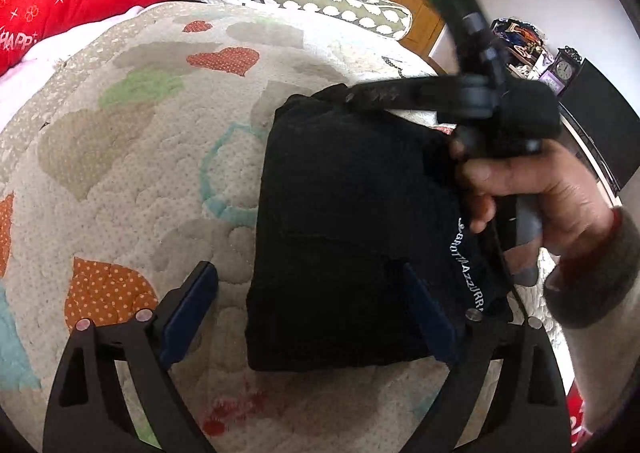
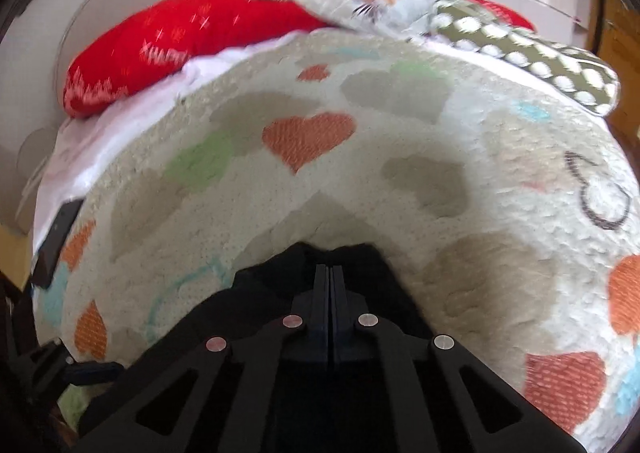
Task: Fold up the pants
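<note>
Quilted, heart-patched bedspread (image 1: 132, 157) carried the black pants (image 1: 348, 221), folded into a soft rectangular bundle near its right edge. My left tongs (image 1: 312, 317) stood spread astride the bundle; my right tongs (image 2: 330, 281) were pressed together, over its far hem.

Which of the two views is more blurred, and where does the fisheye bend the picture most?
Right wrist view: more blurred overall, red pillow smeared. Left wrist view: mostly sharp, folded black pants clear, only the right gripper blurs. Both views: the quilt bulges and curves strongly toward the edges.
</note>
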